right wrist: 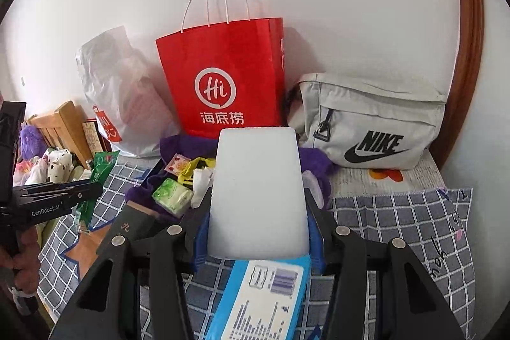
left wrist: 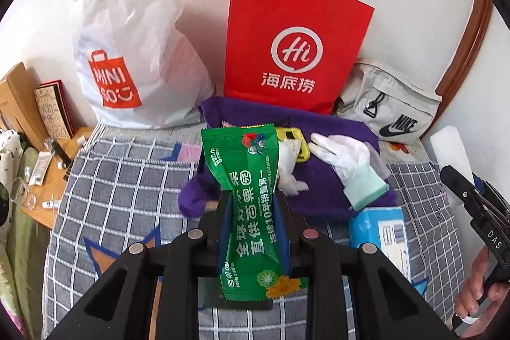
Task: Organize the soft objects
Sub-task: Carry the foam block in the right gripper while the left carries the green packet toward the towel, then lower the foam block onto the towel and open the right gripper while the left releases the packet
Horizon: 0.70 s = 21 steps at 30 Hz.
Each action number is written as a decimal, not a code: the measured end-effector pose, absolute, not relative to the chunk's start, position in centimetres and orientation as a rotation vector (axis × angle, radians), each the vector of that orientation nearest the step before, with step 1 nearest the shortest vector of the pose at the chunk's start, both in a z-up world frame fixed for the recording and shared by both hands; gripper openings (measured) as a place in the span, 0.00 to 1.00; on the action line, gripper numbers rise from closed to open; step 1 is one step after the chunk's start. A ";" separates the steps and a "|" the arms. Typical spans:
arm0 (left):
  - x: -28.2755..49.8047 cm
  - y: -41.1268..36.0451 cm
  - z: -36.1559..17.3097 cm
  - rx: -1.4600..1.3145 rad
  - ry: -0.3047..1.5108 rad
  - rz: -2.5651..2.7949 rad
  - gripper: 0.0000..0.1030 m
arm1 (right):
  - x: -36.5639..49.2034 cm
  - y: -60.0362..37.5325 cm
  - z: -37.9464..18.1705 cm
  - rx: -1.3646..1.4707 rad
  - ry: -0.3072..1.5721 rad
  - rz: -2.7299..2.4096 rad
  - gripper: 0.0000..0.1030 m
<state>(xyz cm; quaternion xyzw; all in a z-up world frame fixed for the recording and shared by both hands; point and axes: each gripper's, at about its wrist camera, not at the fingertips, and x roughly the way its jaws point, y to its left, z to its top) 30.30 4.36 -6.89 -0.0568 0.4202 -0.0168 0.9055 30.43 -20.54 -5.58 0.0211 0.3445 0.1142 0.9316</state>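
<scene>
Right now both tools are loaded: the left gripper (left wrist: 251, 206) pinches a crinkly green plastic wet-wipe packet (left wrist: 247, 196) by its middle, held up over the grey checked bed cover (left wrist: 127, 180), while the right gripper (right wrist: 258, 212) is pressed onto a thick white foam block (right wrist: 256, 193), carried just above a blue-and-white labelled pack (right wrist: 264, 295) that lies beneath it. Ahead of both sit a rumpled purple towel (left wrist: 318, 190) strewn with a white glove (left wrist: 347, 161), and beyond that a red paper carrier bag (left wrist: 293, 47), a white plastic shopping bag (left wrist: 134, 31) and a grey fabric sling bag (left wrist: 392, 107) against the wall. Risk, I'd say: the packet is slick and floppy, so a quick swing could let it slide through the jaws; the foam may squash and twist out. Hard to read: the red bag's mouth faces away, so what's inside is unknown, and the foam hides much of the towel pile.
</scene>
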 end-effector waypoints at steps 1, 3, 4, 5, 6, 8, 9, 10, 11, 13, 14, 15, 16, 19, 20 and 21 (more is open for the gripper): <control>30.8 4.4 -6.8 -0.115 0.866 -0.034 0.23 | 31.0 -20.4 -5.6 0.039 0.702 0.235 0.48; 31.6 4.3 -6.8 -0.113 0.865 -0.034 0.23 | 32.0 -20.2 -5.6 0.034 0.699 0.239 0.48; 31.9 4.3 -6.8 -0.114 0.865 -0.034 0.23 | 32.4 -20.0 -5.6 0.033 0.697 0.238 0.48; 32.3 4.3 -6.8 -0.116 0.867 -0.034 0.23 | 32.9 -19.8 -5.7 0.028 0.696 0.240 0.48; 32.7 4.4 -6.9 -0.119 0.869 -0.034 0.23 | 33.4 -19.7 -5.7 0.027 0.693 0.242 0.48; 33.4 4.4 -7.0 -0.127 0.874 -0.032 0.23 | 34.2 -19.5 -5.8 0.043 0.690 0.251 0.48; 33.8 4.5 -7.1 -0.132 0.877 -0.031 0.23 | 34.6 -19.5 -5.9 0.050 0.691 0.259 0.48; 34.1 4.6 -7.1 -0.133 0.878 -0.030 0.23 | 35.1 -19.4 -6.0 0.057 0.691 0.264 0.48; 34.6 4.7 -7.1 -0.133 0.879 -0.024 0.23 | 35.4 -19.3 -6.1 0.058 0.690 0.266 0.48; 35.3 4.8 -7.1 -0.132 0.883 -0.019 0.23 | 36.3 -19.0 -6.1 0.058 0.690 0.273 0.48; 35.6 4.9 -7.1 -0.133 0.883 -0.017 0.23 | 36.8 -18.9 -6.1 0.060 0.689 0.274 0.48; 35.9 5.0 -7.0 -0.139 0.882 -0.013 0.23 | 37.0 -18.9 -6.1 0.062 0.687 0.276 0.48; 36.3 5.1 -7.0 -0.144 0.881 -0.007 0.23 | 37.5 -18.8 -6.0 0.064 0.687 0.281 0.48; 37.6 5.2 -7.1 -0.156 0.882 0.000 0.23 | 38.6 -18.6 -6.0 0.072 0.681 0.289 0.48; 38.1 5.2 -7.2 -0.159 0.883 0.001 0.23 | 39.1 -18.6 -6.0 0.077 0.682 0.293 0.48; 38.5 5.1 -7.4 -0.161 0.884 0.000 0.23 | 39.4 -18.5 -6.1 0.083 0.681 0.293 0.48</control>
